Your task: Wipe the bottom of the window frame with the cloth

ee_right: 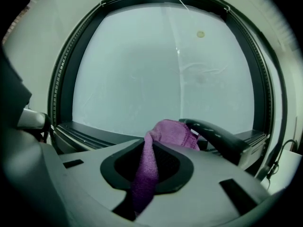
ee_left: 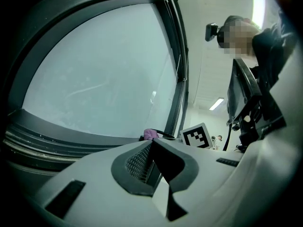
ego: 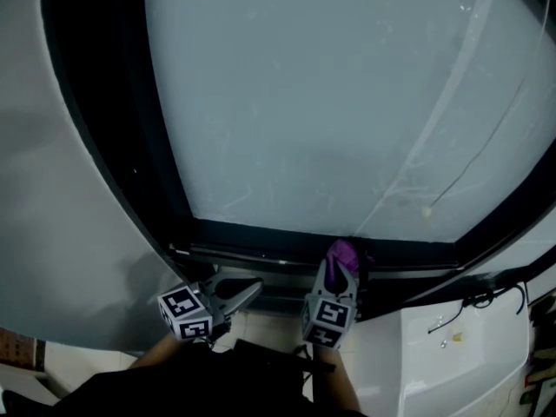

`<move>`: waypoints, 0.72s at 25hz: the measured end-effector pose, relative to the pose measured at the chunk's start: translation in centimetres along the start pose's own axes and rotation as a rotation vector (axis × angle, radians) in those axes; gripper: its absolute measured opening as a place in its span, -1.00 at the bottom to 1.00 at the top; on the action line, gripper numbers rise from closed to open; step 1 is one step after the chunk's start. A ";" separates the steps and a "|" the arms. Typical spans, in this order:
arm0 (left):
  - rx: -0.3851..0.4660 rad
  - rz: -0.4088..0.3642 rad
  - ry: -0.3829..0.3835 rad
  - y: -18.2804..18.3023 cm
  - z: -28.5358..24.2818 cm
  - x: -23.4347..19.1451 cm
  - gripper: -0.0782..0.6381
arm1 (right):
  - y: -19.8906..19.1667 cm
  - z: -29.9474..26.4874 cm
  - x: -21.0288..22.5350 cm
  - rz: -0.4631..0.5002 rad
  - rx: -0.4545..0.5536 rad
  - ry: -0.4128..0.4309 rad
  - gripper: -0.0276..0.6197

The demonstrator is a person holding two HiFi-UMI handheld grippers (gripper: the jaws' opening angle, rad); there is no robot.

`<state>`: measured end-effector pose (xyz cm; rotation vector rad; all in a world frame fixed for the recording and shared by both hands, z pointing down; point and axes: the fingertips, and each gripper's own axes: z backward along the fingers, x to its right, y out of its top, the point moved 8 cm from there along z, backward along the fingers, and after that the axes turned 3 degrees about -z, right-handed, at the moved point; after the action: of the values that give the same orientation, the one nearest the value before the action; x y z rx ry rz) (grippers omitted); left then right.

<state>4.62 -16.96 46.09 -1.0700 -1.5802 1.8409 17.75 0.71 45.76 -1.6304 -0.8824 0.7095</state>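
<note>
Both grippers sit near the window frame. The right gripper pinches the cloth; the left gripper has its jaws pressed together.

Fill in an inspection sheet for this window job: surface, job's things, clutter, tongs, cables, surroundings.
Surface: dark bottom frame under a frosted pane.
Job's things: purple cloth, bunched, at the frame.
Clutter: a few small bits on the white ledge.
Grippers: left tongs shut, empty; right tongs shut on the cloth.
Cables: black cable on the ledge.
Surroundings: grey wall on the left.
</note>
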 end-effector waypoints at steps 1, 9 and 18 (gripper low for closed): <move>0.003 0.000 0.002 0.1 0.2 -0.1 -0.78 | 0.2 -0.2 -0.1 -0.001 0.004 0.003 -0.73; 0.044 -0.015 0.048 0.7 2.0 -0.8 -0.78 | 1.5 -2.0 -0.9 0.032 -0.006 0.045 -0.73; 0.085 -0.016 0.107 0.7 3.9 -0.8 -0.78 | 3.4 -2.5 -1.3 0.069 -0.040 0.097 -0.72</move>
<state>2.02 -20.06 45.74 -1.0956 -1.4331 1.7926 19.74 -2.10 43.03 -1.7233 -0.7778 0.6584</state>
